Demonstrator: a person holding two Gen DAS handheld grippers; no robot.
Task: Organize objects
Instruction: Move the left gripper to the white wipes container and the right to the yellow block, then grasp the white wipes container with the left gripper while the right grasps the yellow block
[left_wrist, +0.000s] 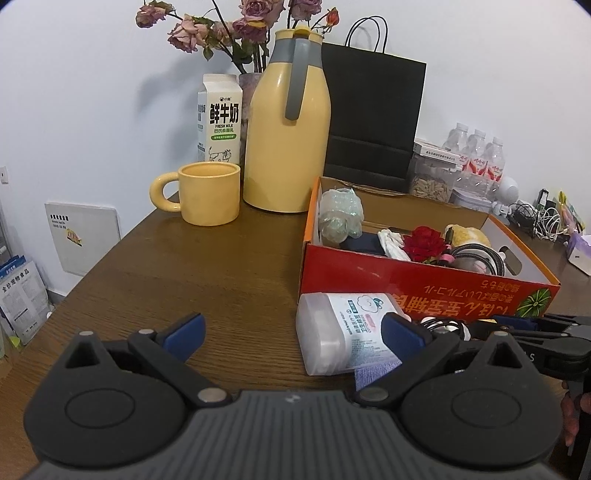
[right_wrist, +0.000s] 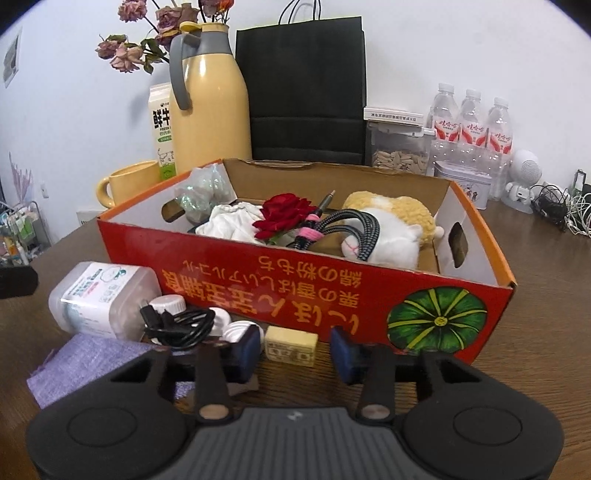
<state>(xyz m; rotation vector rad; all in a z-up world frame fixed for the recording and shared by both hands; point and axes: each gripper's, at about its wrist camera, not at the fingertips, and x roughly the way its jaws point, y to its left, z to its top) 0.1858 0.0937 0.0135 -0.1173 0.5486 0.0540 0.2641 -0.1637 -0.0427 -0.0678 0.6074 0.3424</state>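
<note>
Right tool (right_wrist: 295, 350) is low on the brown wooden surface (right_wrist: 535, 258), its blue pads part-open either side of a small cream mahjong tile (right_wrist: 291, 345), not pressing it. The tile lies just in front of the red cardboard box (right_wrist: 332, 284). Left tool (left_wrist: 295, 332) gapes wide, empty, its right pad by a clear plastic jar (left_wrist: 340, 332) lying on its side.

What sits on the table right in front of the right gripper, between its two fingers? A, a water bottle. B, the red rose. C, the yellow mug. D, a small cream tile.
D: in the right wrist view the small cream tile lies on the table in the gap ahead of the right gripper, untouched by either finger.
</note>
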